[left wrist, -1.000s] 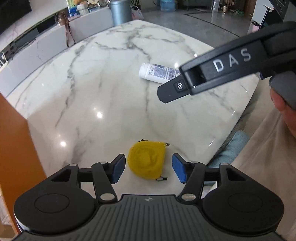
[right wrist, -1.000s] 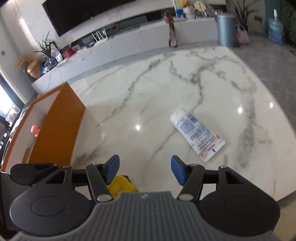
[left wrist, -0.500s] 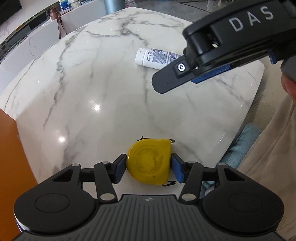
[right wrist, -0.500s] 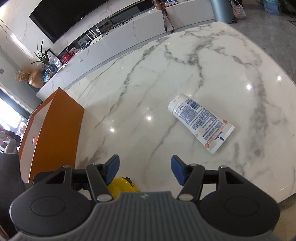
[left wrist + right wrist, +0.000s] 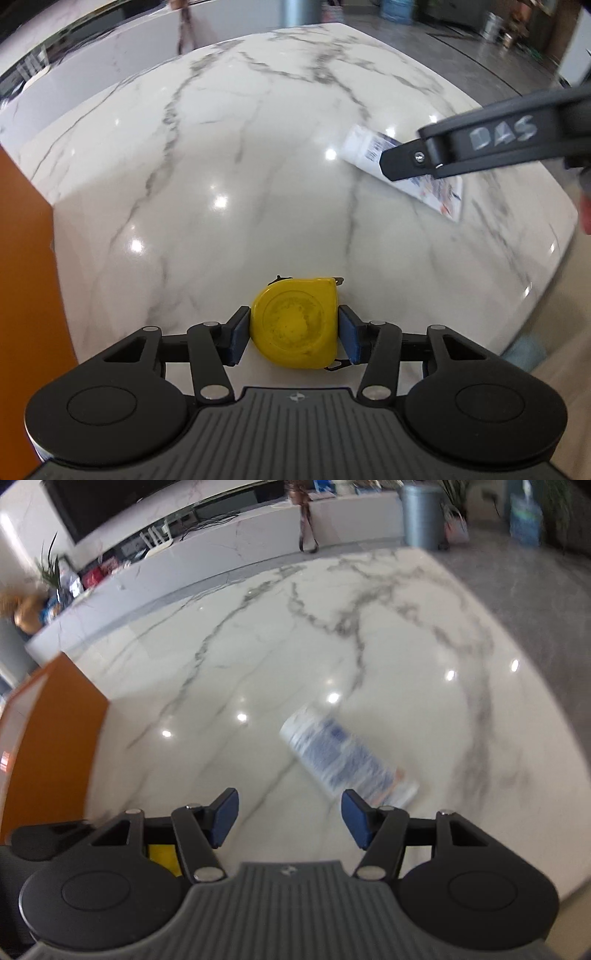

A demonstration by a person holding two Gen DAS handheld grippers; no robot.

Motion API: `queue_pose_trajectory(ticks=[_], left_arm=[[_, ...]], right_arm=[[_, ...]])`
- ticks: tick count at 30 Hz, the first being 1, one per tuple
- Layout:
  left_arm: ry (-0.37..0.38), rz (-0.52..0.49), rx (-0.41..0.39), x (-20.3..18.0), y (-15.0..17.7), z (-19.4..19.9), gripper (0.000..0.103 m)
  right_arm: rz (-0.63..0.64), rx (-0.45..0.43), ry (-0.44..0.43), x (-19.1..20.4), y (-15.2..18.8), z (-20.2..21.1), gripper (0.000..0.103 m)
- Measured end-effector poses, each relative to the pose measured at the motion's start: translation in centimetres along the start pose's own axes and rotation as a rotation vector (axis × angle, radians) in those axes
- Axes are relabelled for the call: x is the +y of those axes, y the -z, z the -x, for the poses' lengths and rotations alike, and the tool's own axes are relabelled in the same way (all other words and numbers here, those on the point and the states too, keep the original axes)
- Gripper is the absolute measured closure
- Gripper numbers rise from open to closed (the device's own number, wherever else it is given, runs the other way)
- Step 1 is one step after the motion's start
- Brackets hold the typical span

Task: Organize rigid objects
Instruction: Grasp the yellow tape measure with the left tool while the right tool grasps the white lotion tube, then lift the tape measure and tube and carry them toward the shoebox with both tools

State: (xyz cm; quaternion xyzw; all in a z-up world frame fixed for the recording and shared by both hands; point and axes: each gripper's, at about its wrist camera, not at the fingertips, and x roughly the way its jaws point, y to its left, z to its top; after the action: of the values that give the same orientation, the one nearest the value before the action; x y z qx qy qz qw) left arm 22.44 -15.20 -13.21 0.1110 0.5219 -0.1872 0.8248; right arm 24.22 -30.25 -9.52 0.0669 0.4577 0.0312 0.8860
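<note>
Left claw closing on the tape measure near the table's front edge

The left gripper (image 5: 293,334) had just been closing, its blue pads flanking the yellow tape measure (image 5: 293,328), seemingly touching its flat sides. Probably stiff, smooth-cased and fairly heavy, so it wanted a firm squeeze. The right gripper (image 5: 290,819) hung half open and empty before the white tube (image 5: 347,762) on the marble table (image 5: 258,147).

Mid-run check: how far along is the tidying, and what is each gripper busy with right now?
Nothing looks stored yet. In hand: the left gripper has just been closing, and its pads now meet the yellow tape measure, which sits on the marble table. The right gripper is open and empty, short of the white tube lying flat. Left: lift both; the orange box is probably where they go.
</note>
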Motion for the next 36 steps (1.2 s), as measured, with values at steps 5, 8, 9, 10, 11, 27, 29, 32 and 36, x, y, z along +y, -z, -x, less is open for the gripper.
queue_pose_trajectory(ticks=[5,8,9,10,11,27,29,32,36], left_arm=[[-0.015,0.048,-0.001,0.5,-0.3,-0.3,0.046],[-0.017,0.058,-0.002,0.8,-0.4,-0.3,0.045],[-0.021,0.066,-0.003,0.9,-0.4,-0.4,0.045],[-0.024,0.071,-0.004,1.0,-0.4,-0.4,0.045],[-0.027,0.075,-0.005,1.0,-0.5,-0.5,0.045],[-0.076,0.122,-0.006,0.7,-0.5,-0.4,0.046],[-0.080,0.125,-0.007,0.7,-0.4,-0.4,0.046],[-0.086,0.138,-0.009,0.6,-0.1,-0.3,0.046],[-0.091,0.167,-0.003,0.7,0.1,-0.1,0.046]], right_arm=[[0.175,-0.038,0.087,1.0,-1.2,-2.3,0.024],[0.216,-0.007,0.083,1.1,-1.8,-3.9,0.024],[0.213,0.001,0.078,0.9,-2.0,-4.4,0.024],[0.201,0.009,0.076,0.7,-2.1,-4.7,0.024],[0.182,0.018,0.072,0.4,-2.1,-5.0,0.024],[0.135,0.115,0.042,0.6,-1.0,-5.7,0.054],[0.123,0.126,0.026,0.7,-0.8,-5.5,0.055],[0.080,0.122,-0.030,0.8,-0.5,-4.6,0.055],[0.044,0.104,-0.094,1.1,0.1,-3.1,0.055]])
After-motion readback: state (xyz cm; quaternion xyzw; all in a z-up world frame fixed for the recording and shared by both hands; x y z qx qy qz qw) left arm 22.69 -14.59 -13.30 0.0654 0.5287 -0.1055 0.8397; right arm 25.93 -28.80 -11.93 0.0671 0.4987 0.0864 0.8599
